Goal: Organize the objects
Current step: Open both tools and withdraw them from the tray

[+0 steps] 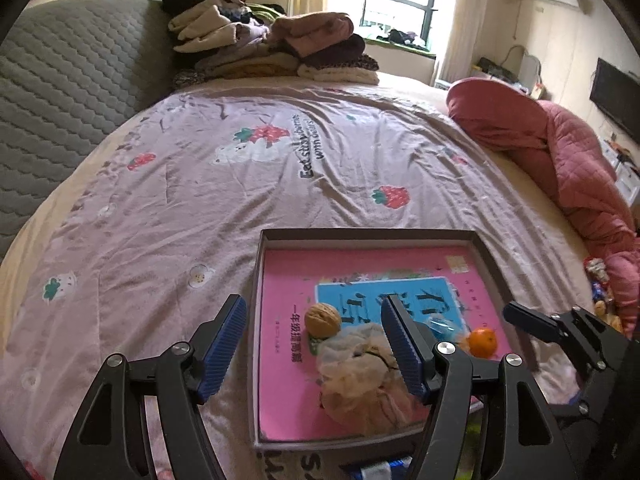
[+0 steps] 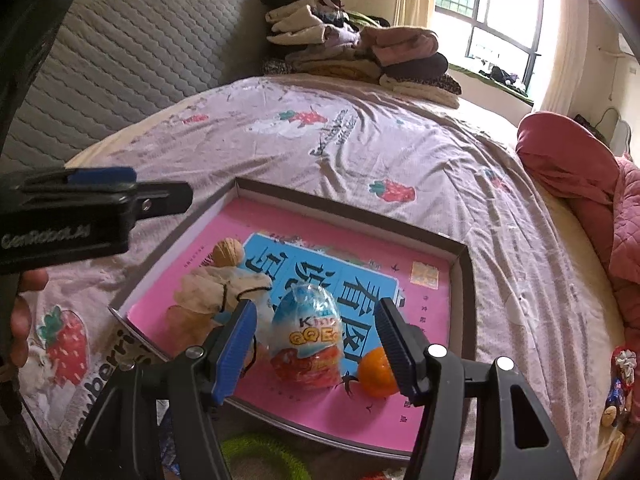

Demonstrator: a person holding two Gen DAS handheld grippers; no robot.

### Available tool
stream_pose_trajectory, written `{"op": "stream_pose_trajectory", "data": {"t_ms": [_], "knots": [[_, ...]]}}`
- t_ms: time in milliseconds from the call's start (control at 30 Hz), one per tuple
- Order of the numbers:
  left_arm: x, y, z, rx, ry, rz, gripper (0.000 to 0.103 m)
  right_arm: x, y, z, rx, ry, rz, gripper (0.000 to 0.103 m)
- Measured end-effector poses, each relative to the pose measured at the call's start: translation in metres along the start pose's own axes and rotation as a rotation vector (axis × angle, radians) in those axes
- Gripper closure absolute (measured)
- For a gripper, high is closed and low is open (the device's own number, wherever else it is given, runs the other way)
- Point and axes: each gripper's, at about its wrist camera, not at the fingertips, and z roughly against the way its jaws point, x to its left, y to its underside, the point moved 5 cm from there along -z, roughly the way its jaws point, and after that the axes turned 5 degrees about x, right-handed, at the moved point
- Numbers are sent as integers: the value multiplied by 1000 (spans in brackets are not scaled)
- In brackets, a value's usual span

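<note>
Shallow box [image 2: 466, 280] lying on bedspread [image 1: 240, 184], pink book [image 2: 424, 412] lining its floor. Sitting on book: walnut [image 2: 227, 253], gauzy pouch [image 2: 208, 292], foil-wrapped chocolate egg [image 2: 308, 340], small orange [image 2: 376, 372].

Right gripper [image 2: 316, 354] hovering open over egg, jaws either side, pads not touching. Left gripper [image 1: 312, 356] open, empty, straddling box's left wall.

Risks: egg, walnut, orange being round, likely rolling if box is nudged; soft bedding tilting box.

Hidden: box's near edge behind grippers; items at bed's right edge too small to identify.
</note>
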Motion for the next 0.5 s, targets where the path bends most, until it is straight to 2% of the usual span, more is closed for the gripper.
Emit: {"op": "stream_pose_trajectory", "data": {"t_ms": [267, 500], "knots": [[-5, 10, 35, -53, 3, 18, 31, -4, -8, 25, -50, -5, -3, 42], [-7, 49, 39, -29, -30, 24, 31, -15, -8, 43, -82, 10, -29, 42]]}}
